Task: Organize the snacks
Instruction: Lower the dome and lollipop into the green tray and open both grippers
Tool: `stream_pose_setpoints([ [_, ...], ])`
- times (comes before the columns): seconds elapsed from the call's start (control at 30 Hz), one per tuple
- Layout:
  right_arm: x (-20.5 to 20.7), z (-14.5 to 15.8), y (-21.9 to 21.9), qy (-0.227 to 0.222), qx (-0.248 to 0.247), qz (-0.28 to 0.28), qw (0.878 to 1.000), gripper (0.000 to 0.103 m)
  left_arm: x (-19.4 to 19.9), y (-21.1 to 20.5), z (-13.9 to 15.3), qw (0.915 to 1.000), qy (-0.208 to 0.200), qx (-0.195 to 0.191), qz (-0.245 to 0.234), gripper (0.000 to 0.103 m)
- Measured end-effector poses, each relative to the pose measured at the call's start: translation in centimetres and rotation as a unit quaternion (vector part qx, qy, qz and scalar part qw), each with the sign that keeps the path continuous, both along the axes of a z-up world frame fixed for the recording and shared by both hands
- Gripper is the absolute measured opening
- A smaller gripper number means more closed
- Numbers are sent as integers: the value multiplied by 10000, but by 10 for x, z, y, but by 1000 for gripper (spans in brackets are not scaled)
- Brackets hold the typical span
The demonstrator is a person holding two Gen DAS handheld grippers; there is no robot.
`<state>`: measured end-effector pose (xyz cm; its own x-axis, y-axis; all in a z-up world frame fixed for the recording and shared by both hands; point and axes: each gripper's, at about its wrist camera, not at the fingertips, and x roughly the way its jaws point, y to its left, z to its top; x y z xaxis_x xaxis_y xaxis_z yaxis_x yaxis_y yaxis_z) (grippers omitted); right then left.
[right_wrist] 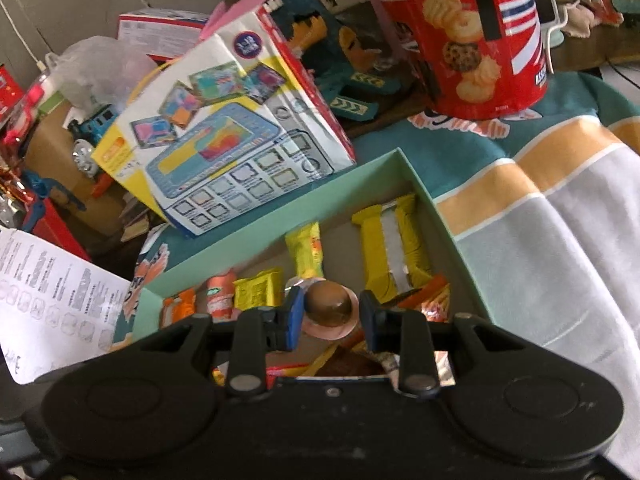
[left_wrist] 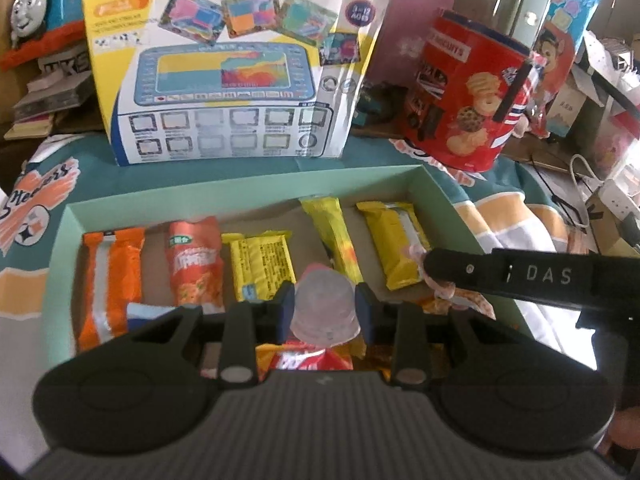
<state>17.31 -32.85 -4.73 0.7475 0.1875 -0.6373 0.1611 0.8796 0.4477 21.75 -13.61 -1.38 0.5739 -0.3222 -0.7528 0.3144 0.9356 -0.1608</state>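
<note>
An open mint-green box [left_wrist: 240,188] [right_wrist: 280,208] holds a row of snacks: an orange wafer pack [left_wrist: 110,276], an orange bag [left_wrist: 196,264], a yellow pack [left_wrist: 262,264], a long yellow stick pack [left_wrist: 336,236] and a yellow wafer pack [left_wrist: 394,244] [right_wrist: 394,248]. Above the box's near part, my left gripper [left_wrist: 324,306] is shut on a clear jelly cup [left_wrist: 324,308] with a pink lid. My right gripper [right_wrist: 330,316] is shut on a brown jelly cup [right_wrist: 328,308], also over the box. In the left wrist view, one black finger of the right gripper [left_wrist: 520,274] reaches in from the right.
A toy tablet carton [left_wrist: 240,72] [right_wrist: 232,136] leans behind the box. A red biscuit tin [left_wrist: 468,92] [right_wrist: 472,32] stands at the back right. A blue toy train [left_wrist: 44,8] and clutter fill the back. A striped cloth [right_wrist: 560,200] covers the surface. A printed sheet [right_wrist: 52,300] lies at left.
</note>
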Motion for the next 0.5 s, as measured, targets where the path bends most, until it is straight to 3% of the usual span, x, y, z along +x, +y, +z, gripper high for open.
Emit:
stream_pose_setpoints([
  [0.2,11,-8,-2,38,66,-29,10000,32,13,-9,-10,9998,25,155,116,36],
  [0.23,11,-7,-2,32,103,-70,9999,36,14,-10,-12,9995,21,235,204,46],
  [0.27,10,-6,-3,8,152,-92,9998,48,14,-9,-13,9991,17,306,288,75],
  [0.3,8,-5,-4,-25,177,-119,9998,56,13,-7,-12,9987,-32,358,374,95],
  [0.37,3,-1,-4,-153,103,-191,9996,81,8,-3,-11,9978,-166,420,478,100],
  [0.5,-8,5,-2,-266,45,-210,9994,92,3,6,-10,9980,-9,356,516,103],
])
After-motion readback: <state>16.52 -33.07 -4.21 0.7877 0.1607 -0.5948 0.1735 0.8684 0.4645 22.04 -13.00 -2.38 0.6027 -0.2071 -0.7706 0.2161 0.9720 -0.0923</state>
